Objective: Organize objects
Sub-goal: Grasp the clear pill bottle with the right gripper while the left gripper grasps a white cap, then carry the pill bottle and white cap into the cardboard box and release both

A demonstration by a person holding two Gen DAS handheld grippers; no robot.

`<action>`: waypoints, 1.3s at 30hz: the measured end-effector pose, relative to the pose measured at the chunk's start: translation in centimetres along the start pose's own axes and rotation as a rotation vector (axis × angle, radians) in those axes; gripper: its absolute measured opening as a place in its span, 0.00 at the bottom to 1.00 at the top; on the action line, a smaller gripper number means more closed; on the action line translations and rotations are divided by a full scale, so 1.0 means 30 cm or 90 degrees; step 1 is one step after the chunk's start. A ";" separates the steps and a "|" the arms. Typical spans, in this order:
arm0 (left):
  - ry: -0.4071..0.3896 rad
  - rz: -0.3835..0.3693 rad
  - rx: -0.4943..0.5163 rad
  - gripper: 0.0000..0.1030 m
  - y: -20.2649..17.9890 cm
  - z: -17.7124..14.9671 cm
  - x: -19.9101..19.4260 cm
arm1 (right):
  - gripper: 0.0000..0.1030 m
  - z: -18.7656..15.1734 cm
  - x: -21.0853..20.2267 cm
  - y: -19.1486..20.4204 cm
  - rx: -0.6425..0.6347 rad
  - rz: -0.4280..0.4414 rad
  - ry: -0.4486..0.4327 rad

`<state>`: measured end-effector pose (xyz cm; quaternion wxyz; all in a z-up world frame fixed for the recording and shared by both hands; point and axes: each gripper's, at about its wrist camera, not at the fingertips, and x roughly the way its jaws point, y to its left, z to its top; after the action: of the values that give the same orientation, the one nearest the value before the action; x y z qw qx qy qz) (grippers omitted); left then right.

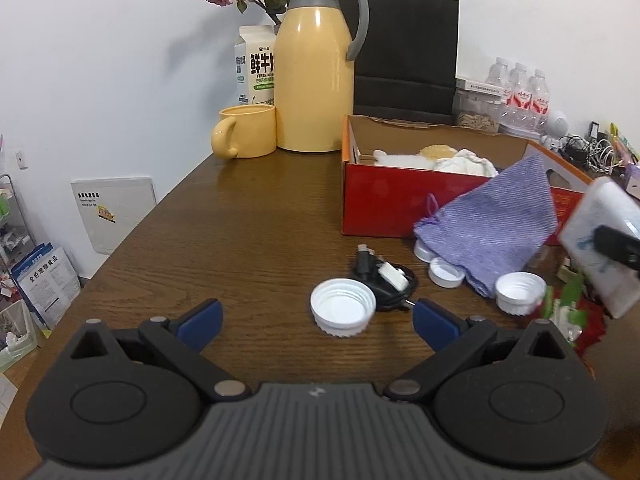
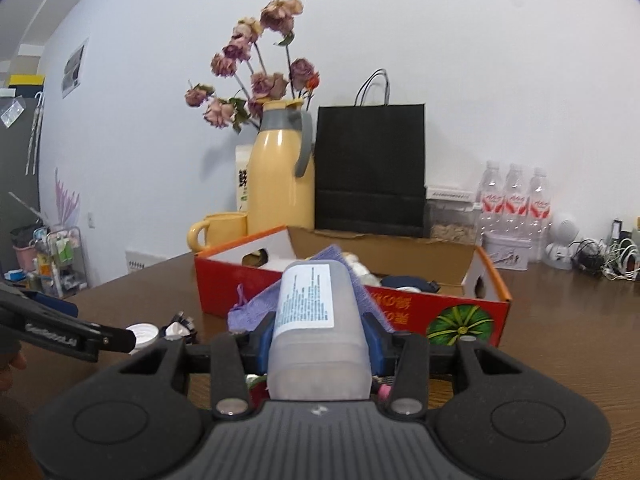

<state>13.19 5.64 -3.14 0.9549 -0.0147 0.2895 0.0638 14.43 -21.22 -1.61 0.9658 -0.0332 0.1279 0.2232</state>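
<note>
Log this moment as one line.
left gripper: open, empty | right gripper: shut on translucent white plastic bottle | red cardboard box: ahead

Two low, near wrist views toward the wall, sharing the red box (image 1: 380,200)

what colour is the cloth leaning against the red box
The cloth is light purple with fine diagonal ribbing, clearest in the left wrist view.

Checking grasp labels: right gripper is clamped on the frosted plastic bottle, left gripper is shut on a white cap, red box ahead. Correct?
One error: the left gripper is open and holds nothing. The left wrist view shows its blue pads spread apart, with the white cap lying on the table between them, untouched. The rest stands: the right gripper is clamped on the frosted plastic bottle, with the red box ahead.
</note>
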 end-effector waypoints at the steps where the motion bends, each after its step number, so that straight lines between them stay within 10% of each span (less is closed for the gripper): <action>1: 0.002 0.003 0.000 1.00 0.001 0.003 0.009 | 0.41 0.000 -0.004 -0.008 0.003 -0.003 -0.002; 18: 0.043 -0.008 0.019 1.00 -0.001 0.025 0.111 | 0.41 -0.015 -0.035 -0.114 0.028 -0.055 -0.007; 24: 0.042 -0.027 0.028 0.76 -0.012 0.017 0.110 | 0.41 -0.016 -0.036 -0.107 0.021 -0.053 -0.005; 28: 0.038 -0.037 0.031 0.40 -0.014 0.012 0.103 | 0.41 -0.017 -0.033 -0.105 0.021 -0.053 -0.004; 39: 0.010 -0.047 0.028 0.40 -0.018 0.015 0.068 | 0.41 -0.017 -0.034 -0.102 0.020 -0.053 -0.004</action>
<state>15.19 5.38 -3.89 0.9544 -0.0049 0.2978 0.0223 14.77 -24.45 -1.81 0.9751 -0.0224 0.1268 0.1806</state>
